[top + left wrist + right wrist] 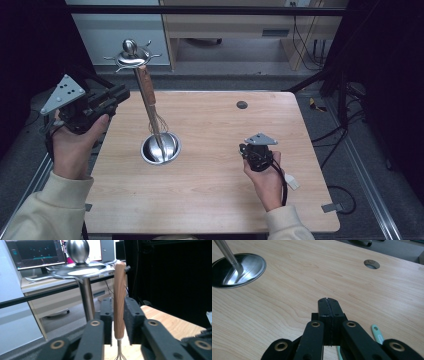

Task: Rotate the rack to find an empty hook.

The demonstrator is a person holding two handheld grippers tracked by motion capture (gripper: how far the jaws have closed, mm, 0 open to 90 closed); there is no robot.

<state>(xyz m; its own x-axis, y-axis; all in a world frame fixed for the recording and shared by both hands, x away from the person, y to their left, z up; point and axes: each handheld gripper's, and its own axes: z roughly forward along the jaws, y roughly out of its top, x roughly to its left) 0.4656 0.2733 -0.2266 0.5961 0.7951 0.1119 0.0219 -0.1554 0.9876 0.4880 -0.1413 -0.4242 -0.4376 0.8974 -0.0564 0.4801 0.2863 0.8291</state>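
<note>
I see the whisk (148,102) hanging upright from the metal stand (133,54), its wire end low over the round base (160,148) near the middle of the table (210,195). My left gripper (119,320) is at the wooden handle (119,300). In the left gripper view the handle stands between the two pads (107,317), and a thin gap remains on each side, so the jaws are narrow around it but I cannot tell that they press it. In the high view this gripper (118,95) is just left of the whisk, above the table's left edge. My right gripper (328,305) has its jaws pressed together with nothing between them, and it is low over bare wood, well apart from the base (237,270). A mint-green handle (377,333) lies beside it.
</note>
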